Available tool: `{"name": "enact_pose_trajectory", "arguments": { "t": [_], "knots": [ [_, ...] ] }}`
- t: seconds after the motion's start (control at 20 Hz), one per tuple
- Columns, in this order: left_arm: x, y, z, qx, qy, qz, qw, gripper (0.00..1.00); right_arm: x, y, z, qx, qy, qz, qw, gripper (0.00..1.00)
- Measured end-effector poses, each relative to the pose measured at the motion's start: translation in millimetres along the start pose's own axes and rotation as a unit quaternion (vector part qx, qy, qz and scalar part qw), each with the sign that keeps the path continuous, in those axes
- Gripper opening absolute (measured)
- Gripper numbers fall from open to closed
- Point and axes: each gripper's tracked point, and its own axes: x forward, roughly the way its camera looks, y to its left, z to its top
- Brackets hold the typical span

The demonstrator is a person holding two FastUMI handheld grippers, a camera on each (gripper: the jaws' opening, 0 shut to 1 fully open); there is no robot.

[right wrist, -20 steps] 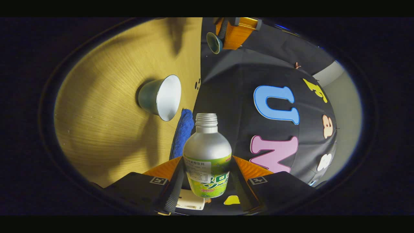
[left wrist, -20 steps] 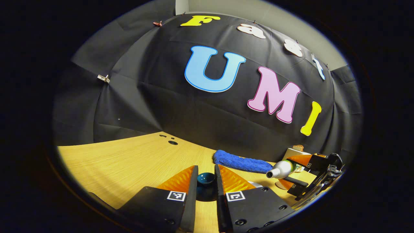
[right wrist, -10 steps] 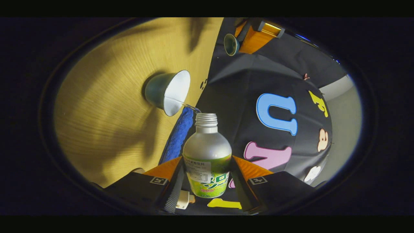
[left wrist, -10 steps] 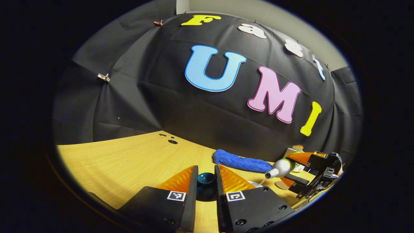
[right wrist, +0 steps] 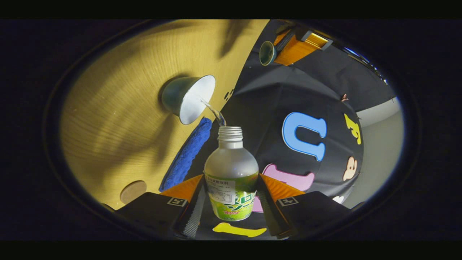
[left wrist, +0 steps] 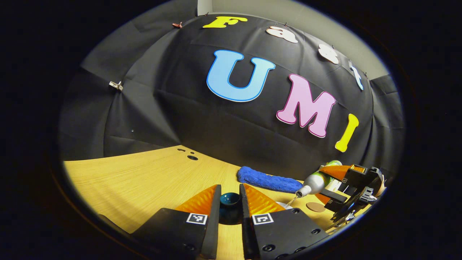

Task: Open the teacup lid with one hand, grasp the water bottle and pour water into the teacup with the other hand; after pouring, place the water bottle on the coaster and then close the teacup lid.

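Note:
My left gripper [left wrist: 230,190] is shut on the dark teal teacup lid [left wrist: 230,199], held above the wooden table [left wrist: 144,177]. In the right gripper view that lid [right wrist: 267,53] and the left gripper [right wrist: 277,48] show at the top. My right gripper [right wrist: 231,178] is shut on the silver water bottle [right wrist: 231,162] with a green label, tilted over toward the teacup [right wrist: 187,99]. A thin stream of water [right wrist: 216,113] runs from its mouth into the cup's white inside. From the left gripper view, the tilted bottle [left wrist: 313,183] and right gripper [left wrist: 330,182] are at the right.
A round brown coaster [right wrist: 133,191] lies on the table near the cup; it also appears as the coaster [left wrist: 316,207] beneath the right gripper. A rolled blue towel [left wrist: 269,179] lies along the back wall, behind the cup. Holes [left wrist: 192,157] mark the tabletop farther left.
The right gripper has tipped the bottle further, and water now streams into the teacup. The coaster has come into sight. The left gripper holds the lid still.

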Motion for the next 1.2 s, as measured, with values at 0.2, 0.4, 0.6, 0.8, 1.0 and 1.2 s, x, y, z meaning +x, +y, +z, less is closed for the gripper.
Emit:
{"name": "enact_pose_trajectory", "arguments": {
  "t": [0.2,0.4,0.6,0.8,1.0,1.2],
  "knots": [
    [-0.2,1.3,1.2,-0.007,-0.001,-0.001,1.0,0.31,1.1,-7.1,-0.8,-0.035,-0.008,-0.011,0.999,0.75],
    [-0.2,2.2,0.8,-0.006,0.0,-0.001,1.0,0.31,-0.3,-18.2,-3.3,-0.063,-0.013,-0.03,0.997,0.75],
    [0.1,2.1,1.7,-0.006,-0.001,-0.002,1.0,0.31,-2.7,-31.9,3.6,-0.11,-0.032,-0.055,0.992,0.75],
    [-1.0,3.4,2.5,-0.006,-0.002,0.0,1.0,0.31,-4.5,-37.1,5.3,-0.129,-0.039,-0.067,0.989,0.75],
    [-1.2,3.7,3.8,-0.008,-0.003,-0.001,1.0,0.31,-4.2,-38.8,6.3,-0.135,-0.04,-0.069,0.988,0.75],
    [-1.4,4.0,3.1,-0.009,-0.002,-0.001,1.0,0.31,-4.3,-40.0,7.6,-0.137,-0.041,-0.069,0.987,0.75]
  ]
}}
